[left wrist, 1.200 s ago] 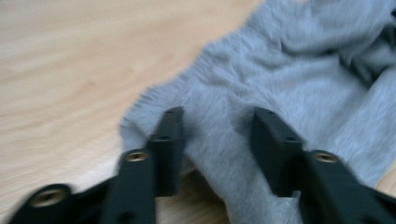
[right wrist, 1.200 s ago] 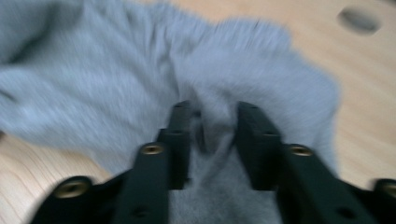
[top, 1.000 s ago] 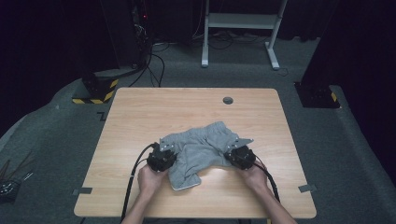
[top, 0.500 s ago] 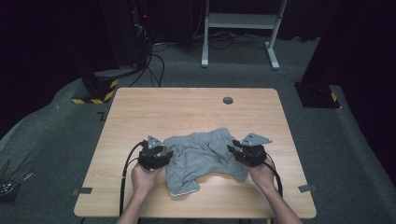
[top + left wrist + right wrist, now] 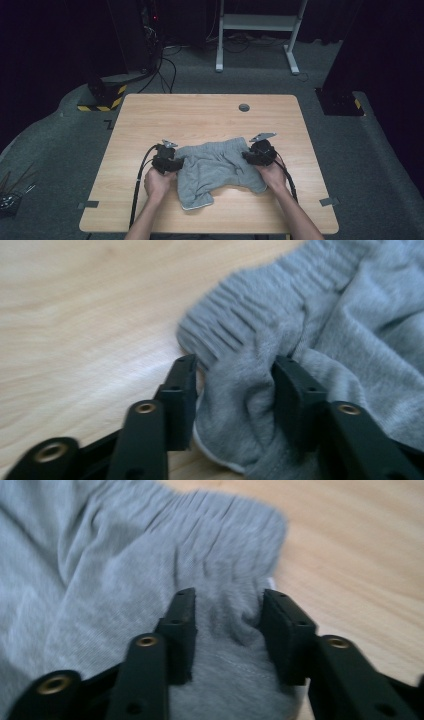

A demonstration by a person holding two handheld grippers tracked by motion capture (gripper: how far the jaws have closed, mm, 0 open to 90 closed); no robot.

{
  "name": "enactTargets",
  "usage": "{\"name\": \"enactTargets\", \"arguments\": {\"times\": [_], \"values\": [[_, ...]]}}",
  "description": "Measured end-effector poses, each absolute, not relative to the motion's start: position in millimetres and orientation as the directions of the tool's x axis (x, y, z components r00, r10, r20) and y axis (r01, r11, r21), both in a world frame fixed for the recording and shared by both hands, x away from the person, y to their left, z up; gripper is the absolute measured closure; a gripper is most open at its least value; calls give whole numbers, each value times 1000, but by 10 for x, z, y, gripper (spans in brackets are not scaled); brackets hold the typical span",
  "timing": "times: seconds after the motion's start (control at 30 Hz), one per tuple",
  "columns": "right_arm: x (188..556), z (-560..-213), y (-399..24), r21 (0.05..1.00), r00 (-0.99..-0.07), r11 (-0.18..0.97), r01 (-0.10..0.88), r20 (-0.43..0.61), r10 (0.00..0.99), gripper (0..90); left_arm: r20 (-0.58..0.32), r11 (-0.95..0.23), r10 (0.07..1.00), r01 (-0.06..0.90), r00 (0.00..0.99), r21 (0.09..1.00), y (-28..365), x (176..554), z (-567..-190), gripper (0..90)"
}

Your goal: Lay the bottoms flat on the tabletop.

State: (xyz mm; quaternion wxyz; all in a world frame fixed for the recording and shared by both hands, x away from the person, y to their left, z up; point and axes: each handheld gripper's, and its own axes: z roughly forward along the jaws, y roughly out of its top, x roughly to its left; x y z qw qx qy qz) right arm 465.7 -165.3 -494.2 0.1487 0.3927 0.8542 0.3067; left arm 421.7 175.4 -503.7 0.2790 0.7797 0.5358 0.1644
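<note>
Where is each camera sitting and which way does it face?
High view: above the person's side, facing forward and down on the table; forearms and both hand-held grippers show.
Left gripper view: on the left hand-held gripper, along its jaws.
Right gripper view: on the right hand-held gripper, likewise.
All share the grey shorts.
</note>
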Motion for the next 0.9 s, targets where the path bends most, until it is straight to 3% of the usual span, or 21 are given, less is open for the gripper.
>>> {"name": "enactTargets", "arguments": {"times": [0.03,0.07,0.1,0.13,0.23,0.37,0.47,0.6,0.63,0.7,0.73,0.9], "values": [[4657,-4942,-1653,641,-647,503,580,-13,762,630,-43,-270,927,744,372,611,1754,4217,-5037,595],[4673,-4983,-1636,610,-674,537,583,-5,738,746,-58,-270,922,743,383,612,1752,4227,-5058,647],[4673,-4983,-1636,610,-674,537,583,-5,738,746,-64,-274,917,739,394,615,1754,4233,-5052,647],[4679,-4998,-1635,594,-690,559,579,-9,724,858,-39,-282,918,720,394,634,1733,4223,-5035,772],[4658,-4941,-1659,614,-688,549,567,-13,725,877,-6,-308,913,698,408,647,1720,4221,-4956,805],[4551,-4575,-1763,710,-674,519,476,-84,734,884,95,-358,895,575,435,736,1652,4274,-4449,806],[4563,-4396,-1809,748,-649,494,443,-112,753,884,141,-363,898,522,417,772,1569,4366,-4275,800],[4650,-4385,-1851,756,-597,466,459,-126,793,881,117,-325,915,531,387,783,1534,4523,-4362,760],[4758,-4496,-1875,732,-560,456,506,-124,820,865,109,-323,917,554,384,767,1523,4577,-4440,663],[4811,-4577,-1869,704,-547,454,546,-111,830,839,95,-316,925,605,368,731,1497,4623,-4593,554],[4848,-4705,-1869,678,-539,456,576,-104,836,756,88,-311,924,596,373,741,1479,4549,-4679,530],[4657,-4697,-1858,717,-562,446,536,-92,822,678,76,-317,909,562,409,764,1489,4289,-4668,471]]}}
